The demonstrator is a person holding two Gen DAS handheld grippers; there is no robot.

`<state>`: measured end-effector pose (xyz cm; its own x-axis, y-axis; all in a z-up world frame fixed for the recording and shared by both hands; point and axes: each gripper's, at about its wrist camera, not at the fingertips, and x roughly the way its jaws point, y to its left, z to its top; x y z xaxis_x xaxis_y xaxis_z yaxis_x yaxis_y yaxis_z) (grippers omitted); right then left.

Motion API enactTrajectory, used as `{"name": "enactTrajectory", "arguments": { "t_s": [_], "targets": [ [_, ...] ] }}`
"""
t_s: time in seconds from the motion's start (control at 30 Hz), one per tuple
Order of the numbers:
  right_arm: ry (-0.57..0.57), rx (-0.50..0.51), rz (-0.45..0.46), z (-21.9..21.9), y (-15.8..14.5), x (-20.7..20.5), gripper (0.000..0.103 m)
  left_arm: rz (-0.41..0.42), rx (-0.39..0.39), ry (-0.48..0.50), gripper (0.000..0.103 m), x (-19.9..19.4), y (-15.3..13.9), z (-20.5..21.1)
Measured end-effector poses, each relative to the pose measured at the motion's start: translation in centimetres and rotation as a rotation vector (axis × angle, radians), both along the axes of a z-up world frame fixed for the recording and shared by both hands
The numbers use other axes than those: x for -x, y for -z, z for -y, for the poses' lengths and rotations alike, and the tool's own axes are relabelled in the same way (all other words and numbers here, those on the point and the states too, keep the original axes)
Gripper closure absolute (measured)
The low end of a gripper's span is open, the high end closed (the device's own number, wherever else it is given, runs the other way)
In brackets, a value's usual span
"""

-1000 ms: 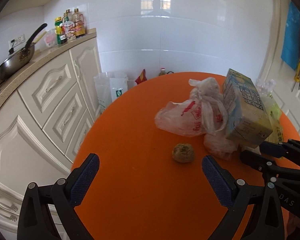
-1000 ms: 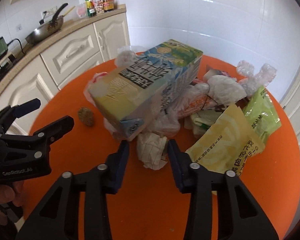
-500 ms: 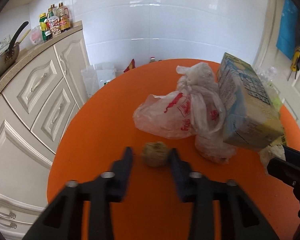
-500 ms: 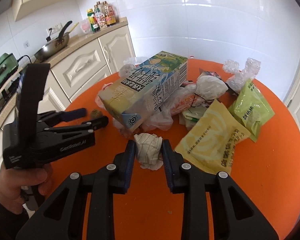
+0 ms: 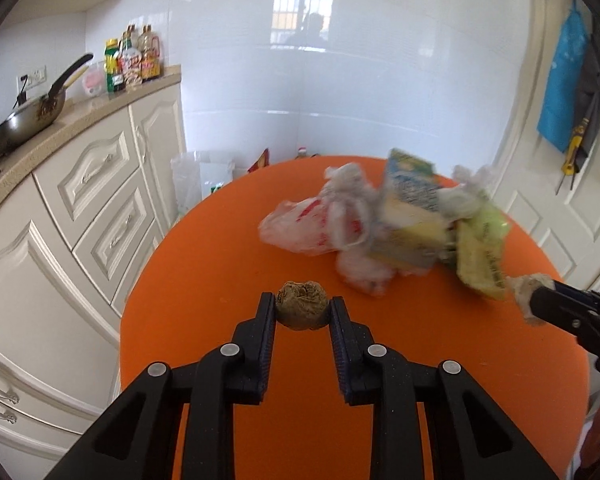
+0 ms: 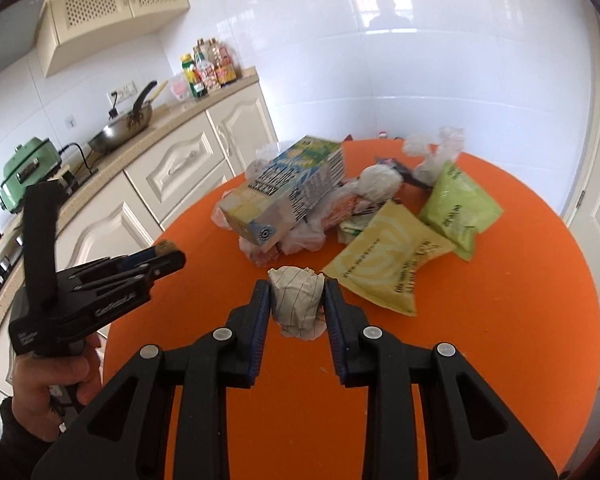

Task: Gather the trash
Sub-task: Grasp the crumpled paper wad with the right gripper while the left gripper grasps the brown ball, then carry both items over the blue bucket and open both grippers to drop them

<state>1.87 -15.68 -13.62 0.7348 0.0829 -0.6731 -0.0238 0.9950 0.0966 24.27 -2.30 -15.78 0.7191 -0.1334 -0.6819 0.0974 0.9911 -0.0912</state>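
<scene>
The left gripper (image 5: 302, 310) is closed on a brown lump (image 5: 301, 311), and the right gripper (image 6: 296, 300) is clamped on a crumpled paper ball (image 6: 297, 304) — both above the orange table (image 6: 480, 340), probably for carrying away. Behind remains the heap: a carton (image 6: 288, 192) and packets.
</scene>
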Motion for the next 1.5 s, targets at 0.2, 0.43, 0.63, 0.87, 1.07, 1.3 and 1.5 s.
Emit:
{"name": "enactTrajectory", "arguments": {
  "t_s": [0.2,0.43,0.63,0.87,1.07,1.3,1.5],
  "targets": [
    [0.049,-0.002,0.054,2.5,-2.0,2.2,0.076,0.078,0.013,0.070,0.080,0.9,-2.6,2.3],
    [0.152,-0.008,0.126,7.8,-4.5,6.2,0.076,0.139,0.035,0.196,0.080,2.9,-4.8,6.6],
    [0.275,0.013,0.183,13.2,-7.0,10.5,0.076,0.165,0.058,0.314,0.080,3.9,-6.1,11.7],
    [0.430,0.049,0.228,19.4,-9.1,15.7,0.076,0.155,0.082,0.465,0.080,3.3,-6.5,18.1],
    [0.588,0.047,0.210,25.8,-8.4,20.3,0.076,0.060,0.098,0.648,0.080,1.9,-5.4,25.7],
    [0.768,-0.022,0.088,34.0,-2.9,24.7,0.076,-0.115,0.044,0.821,0.080,-0.1,0.2,34.3],
    [0.851,-0.128,-0.037,39.7,4.0,26.7,0.076,-0.315,-0.001,0.871,0.080,-2.6,6.2,39.9]
  ]
}}
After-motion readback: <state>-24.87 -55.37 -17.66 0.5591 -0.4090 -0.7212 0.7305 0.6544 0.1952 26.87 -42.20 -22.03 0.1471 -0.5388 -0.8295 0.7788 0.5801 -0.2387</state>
